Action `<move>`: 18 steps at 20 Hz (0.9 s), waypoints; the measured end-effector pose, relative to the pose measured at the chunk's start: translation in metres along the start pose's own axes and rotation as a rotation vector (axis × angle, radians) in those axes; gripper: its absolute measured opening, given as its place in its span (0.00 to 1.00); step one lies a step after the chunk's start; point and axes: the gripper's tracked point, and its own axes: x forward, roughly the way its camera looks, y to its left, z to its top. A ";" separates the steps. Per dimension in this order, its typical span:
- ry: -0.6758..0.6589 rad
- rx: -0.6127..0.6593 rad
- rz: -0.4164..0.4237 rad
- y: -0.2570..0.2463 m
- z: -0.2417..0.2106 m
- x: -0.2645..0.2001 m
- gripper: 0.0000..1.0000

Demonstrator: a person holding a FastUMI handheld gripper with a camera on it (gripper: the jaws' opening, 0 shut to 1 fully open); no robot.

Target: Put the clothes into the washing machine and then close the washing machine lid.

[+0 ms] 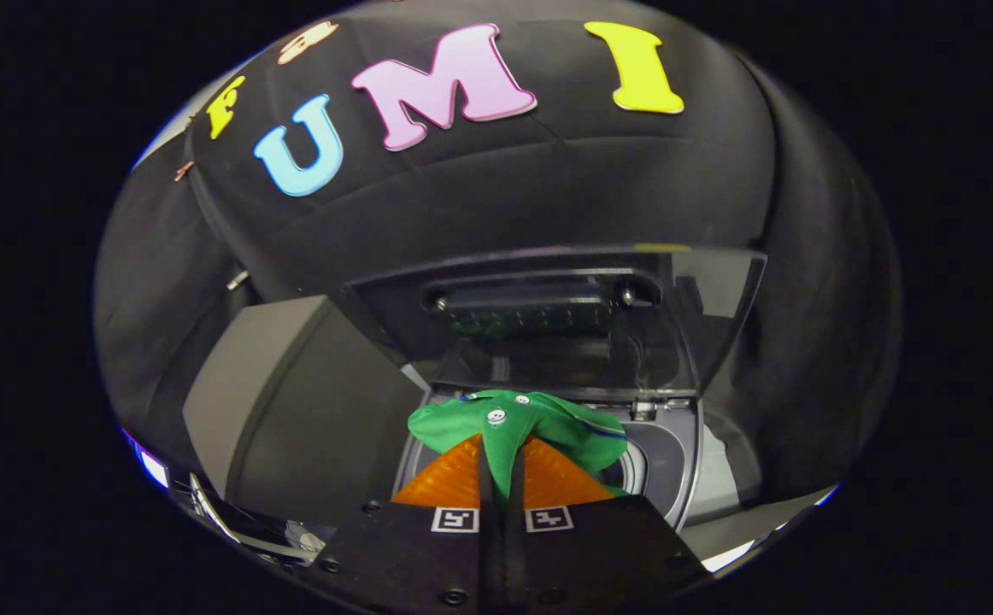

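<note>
Gripper point(502, 457) pinches a green buttoned shirt point(514, 427) above the washing machine drum opening point(646, 465) at one o'clock; lower before releasing.

Green garment point(509, 427), orange fingers point(454, 480)

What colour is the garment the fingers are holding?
Green garment with white buttons, pinched between the orange fingers; seen in the gripper view.

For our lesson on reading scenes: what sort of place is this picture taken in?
Likely a laundry corner set up in a booth: a washing machine with its lid raised, and tongs shut on a green shirt just over its opening.
</note>
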 end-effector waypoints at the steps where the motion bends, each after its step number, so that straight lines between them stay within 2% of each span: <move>1: 0.019 0.013 -0.020 -0.005 -0.008 0.009 0.05; 6: 0.107 0.026 -0.091 -0.023 -0.057 0.049 0.05; 11: 0.158 0.007 -0.110 -0.026 -0.090 0.083 0.05; 18: 0.176 -0.049 -0.141 -0.027 -0.109 0.099 0.05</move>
